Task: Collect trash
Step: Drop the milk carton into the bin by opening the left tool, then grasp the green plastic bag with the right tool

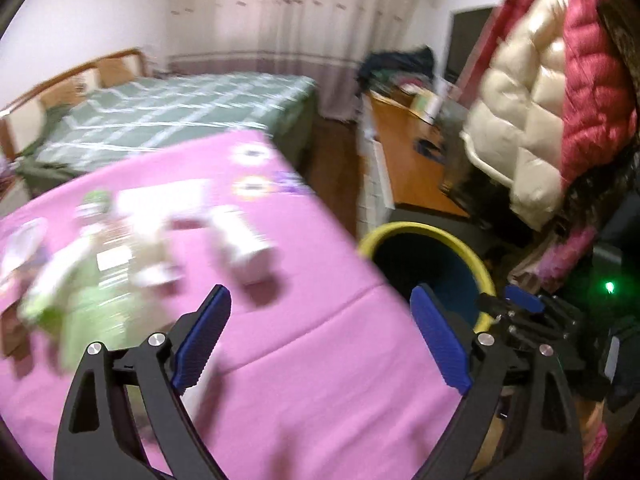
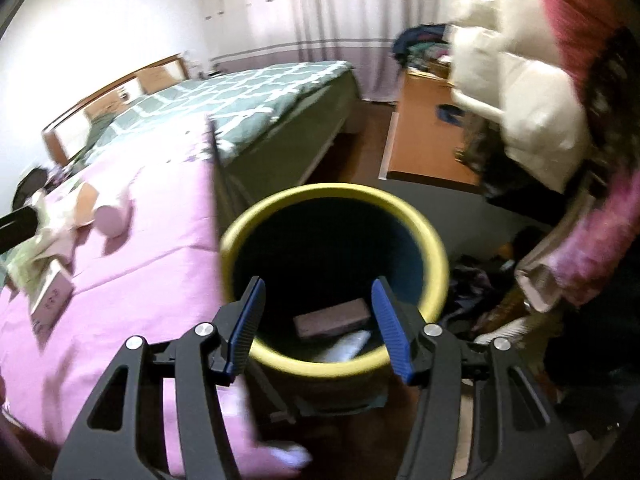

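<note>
Nearest the lens, the left hand-held gripper (image 1: 320, 336) stands spread wide with nothing between its pads, over a pink cover (image 1: 320, 380) on what seems to be a bed. Remaining trash (image 1: 160, 240) lies on that cover, ahead and to the left of the left hand-held gripper; motion blur leaves only a pale upright cup-like item (image 1: 244, 244), white paper scraps and green wrappers distinguishable, and no long axis can be read reliably. The bin (image 2: 434, 248), dark inside with a yellow rim, stands off the cover's right edge, directly below the right hand-held gripper (image 2: 318, 330), whose fingers are parted and hold nothing. Two discarded items, a flat box (image 2: 332, 320) and a pale wrapper (image 2: 344, 346), already lie in the bin. Judgement: the left hand-held gripper is nearer the remaining trash and would need to travel forward-left; the right is the nearer to the bin.
</note>
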